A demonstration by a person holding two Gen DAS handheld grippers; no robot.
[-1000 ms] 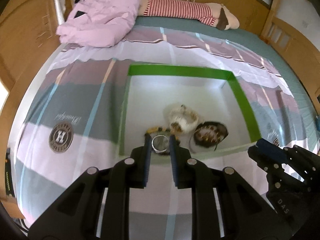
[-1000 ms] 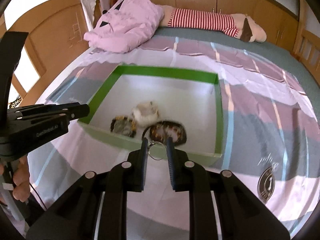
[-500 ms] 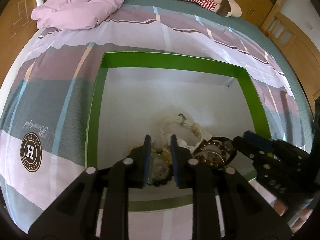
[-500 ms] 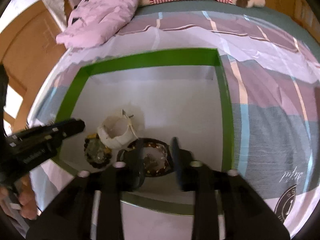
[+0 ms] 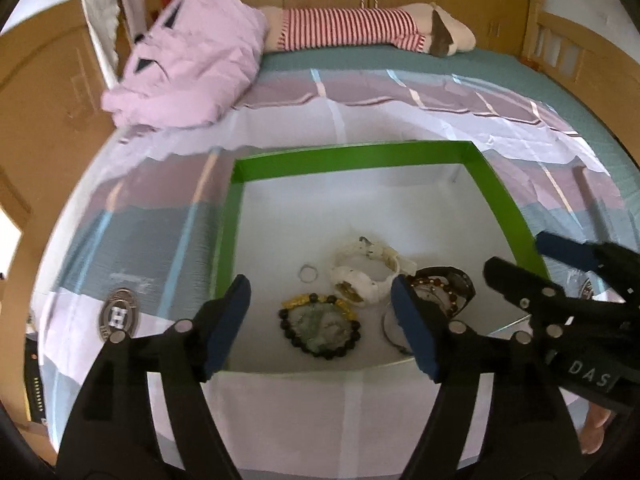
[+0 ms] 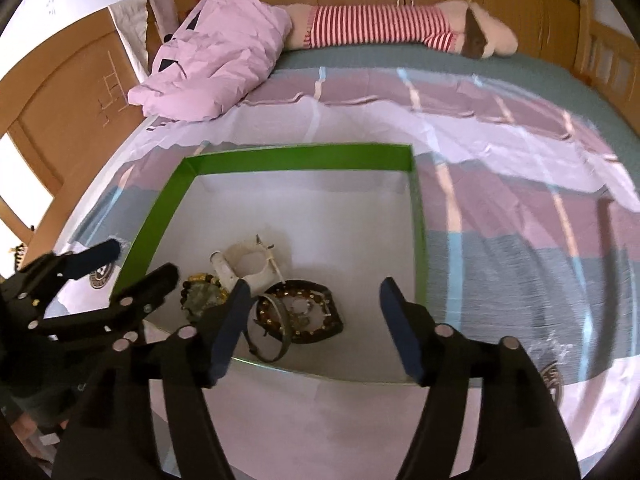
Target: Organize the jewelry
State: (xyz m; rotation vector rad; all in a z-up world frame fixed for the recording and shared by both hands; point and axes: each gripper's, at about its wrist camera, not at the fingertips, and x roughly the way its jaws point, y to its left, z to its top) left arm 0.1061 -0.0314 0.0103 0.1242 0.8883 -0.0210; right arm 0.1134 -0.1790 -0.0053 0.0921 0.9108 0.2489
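Jewelry [image 5: 320,326] in green-rimmed box [image 5: 352,160] (bedspread [image 5: 280,412] beneath), pink jacket [image 5: 192,72] beyond.

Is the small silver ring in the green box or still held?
In the box. The ring lies loose on the box floor; the left gripper is open.

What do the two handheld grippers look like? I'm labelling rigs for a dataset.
Both, left gripper and right gripper, are matte black, with jointed linkage arms, silver rivets and dark blue finger pads. White "DAS" lettering marks the right one's body. No cables or sleeves visible.
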